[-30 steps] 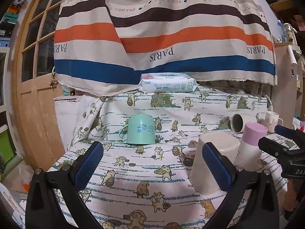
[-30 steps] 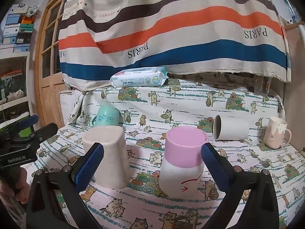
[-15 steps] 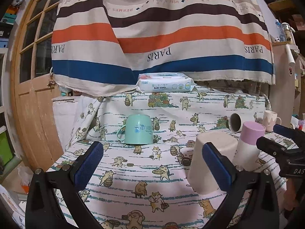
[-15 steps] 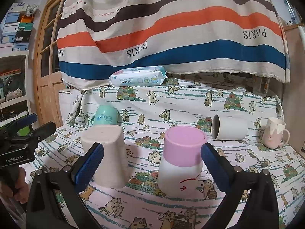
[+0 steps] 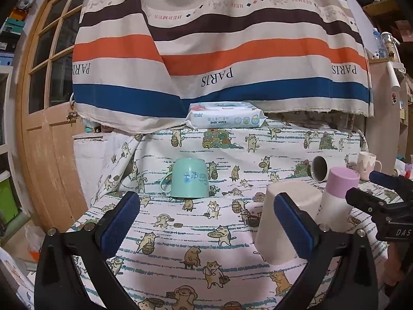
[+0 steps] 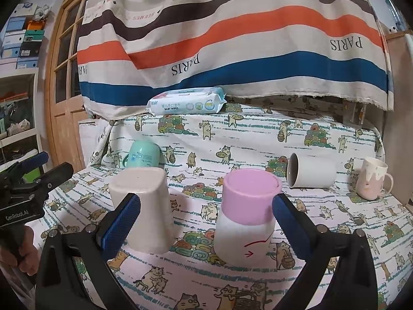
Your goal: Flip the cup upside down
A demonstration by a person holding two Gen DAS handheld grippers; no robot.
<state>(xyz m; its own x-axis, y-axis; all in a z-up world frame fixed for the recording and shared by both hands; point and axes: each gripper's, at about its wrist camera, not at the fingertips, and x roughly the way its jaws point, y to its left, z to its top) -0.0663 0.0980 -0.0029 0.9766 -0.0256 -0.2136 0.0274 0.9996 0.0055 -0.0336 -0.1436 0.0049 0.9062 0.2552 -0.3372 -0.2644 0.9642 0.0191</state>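
From my left wrist, my left gripper is spread wide, holding nothing, over bare cat-print cloth. The mint cup stands upside down near the cloth's back fold; the beige cup sits inverted behind my right finger. A wooden door bounds the left.

From my right wrist, my right gripper is also spread and empty. The pink-based cup stands inverted between its fingers, untouched, with the beige cup just beside it. A white mug lies on its side behind.

Dim, even indoor light, soft shadows, strong fisheye bending, dark corners, perhaps slightly soft edges.
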